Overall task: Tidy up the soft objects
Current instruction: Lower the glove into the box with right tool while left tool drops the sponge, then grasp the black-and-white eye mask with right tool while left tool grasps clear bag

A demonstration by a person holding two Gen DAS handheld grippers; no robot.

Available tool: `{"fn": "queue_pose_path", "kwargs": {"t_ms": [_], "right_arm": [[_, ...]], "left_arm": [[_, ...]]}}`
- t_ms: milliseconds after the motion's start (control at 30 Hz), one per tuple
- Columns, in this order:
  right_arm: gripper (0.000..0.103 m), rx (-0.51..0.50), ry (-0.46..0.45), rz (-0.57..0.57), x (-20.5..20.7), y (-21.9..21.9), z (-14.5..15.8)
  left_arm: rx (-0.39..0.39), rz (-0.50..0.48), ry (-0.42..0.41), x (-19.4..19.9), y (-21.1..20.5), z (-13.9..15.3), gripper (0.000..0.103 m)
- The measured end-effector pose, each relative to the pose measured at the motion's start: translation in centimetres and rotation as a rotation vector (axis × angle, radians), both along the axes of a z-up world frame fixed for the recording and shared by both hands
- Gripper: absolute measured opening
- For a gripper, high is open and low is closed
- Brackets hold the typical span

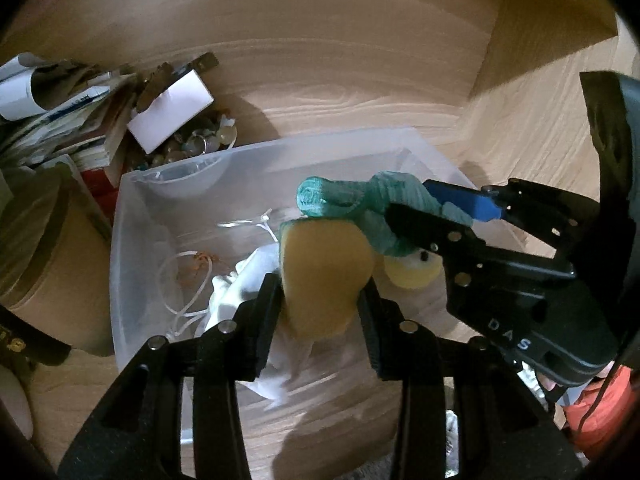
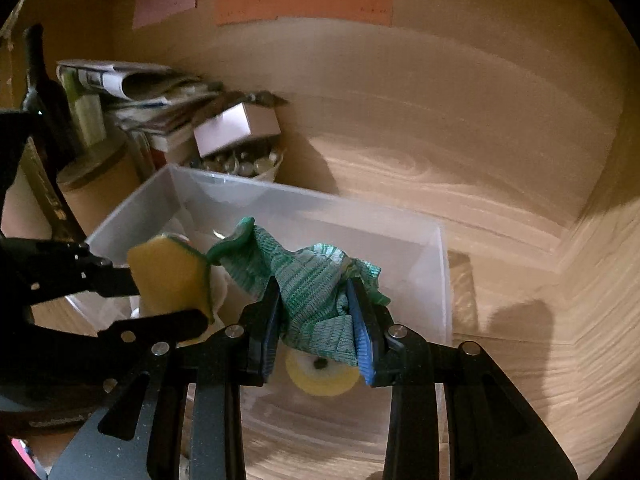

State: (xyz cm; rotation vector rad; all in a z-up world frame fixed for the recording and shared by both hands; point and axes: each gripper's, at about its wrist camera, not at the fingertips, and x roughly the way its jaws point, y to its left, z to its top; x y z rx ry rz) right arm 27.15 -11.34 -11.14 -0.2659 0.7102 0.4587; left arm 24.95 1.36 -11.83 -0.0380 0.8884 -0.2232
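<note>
open bin [image 2: 436, 264], book stack [image 2: 160, 120] crowding left

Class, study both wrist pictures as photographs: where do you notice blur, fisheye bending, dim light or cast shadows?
Left wrist view: dim warm light, black vignette corners, the white cloth in the clear bin smeared by blur. Right wrist view: wood grain bends in arcs, the green knit cloth stays fairly sharp, and a dark shadow falls on the table.

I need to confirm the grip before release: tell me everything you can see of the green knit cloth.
The green knit cloth looks like soft ribbed fabric in teal-green stripes, crumpled and bunched. It is pinched between the blue pads of the right tongs and held above the clear plastic bin. One rolled end sticks out toward the yellow sponge in the left tongs; whether they touch is unclear.
</note>
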Motion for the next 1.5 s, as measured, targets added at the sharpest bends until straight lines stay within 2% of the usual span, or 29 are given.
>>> {"fn": "queue_pose_path", "kwargs": {"t_ms": [100, 367, 600, 767, 833, 900, 967, 1100, 1233, 1500], "right_arm": [[0.032, -0.015, 0.018, 0.0, 0.3, 0.2, -0.4], [0.042, -0.028, 0.03, -0.003, 0.2, -0.1, -0.3], [0.055, -0.003, -0.034, 0.012, -1.5, -0.9, 1.9], [0.061, 0.041, -0.095, 0.022, -3.4, -2.0, 4.3], [0.066, 0.066, -0.123, 0.025, -4.5, -2.7, 5.4], [0.066, 0.082, -0.148, 0.024, -5.5, -3.3, 6.2], [0.066, 0.093, -0.166, 0.026, -6.6, -3.9, 6.8], [0.075, 0.096, -0.196, 0.02, -8.6, -5.1, 6.8], [0.075, 0.075, -0.2, 0.015, -10.2, -6.2, 6.0], [0.075, 0.076, -0.084, -0.043, -11.5, -8.7, 2.3]], "left_arm": [[-0.004, 0.01, 0.009, 0.2, 0.2, -0.2, 0.056], [0.0, 0.021, -0.011, -0.2, 0.4, 0.2, 0.061], [-0.007, 0.036, -0.099, -2.7, 0.8, 2.8, 0.073], [-0.01, 0.05, -0.168, -4.9, 1.2, 4.7, 0.076], [-0.009, 0.059, -0.192, -5.7, 1.4, 5.3, 0.081], [-0.011, 0.069, -0.219, -6.7, 1.7, 5.7, 0.088], [-0.011, 0.077, -0.238, -7.7, 1.8, 5.8, 0.091], [-0.018, 0.089, -0.247, -9.4, 2.0, 5.0, 0.095], [-0.01, 0.095, -0.216, -11.0, 1.9, 3.4, 0.096], [-0.001, 0.078, -0.133, -13.4, 0.4, -0.7, 0.096]]}}
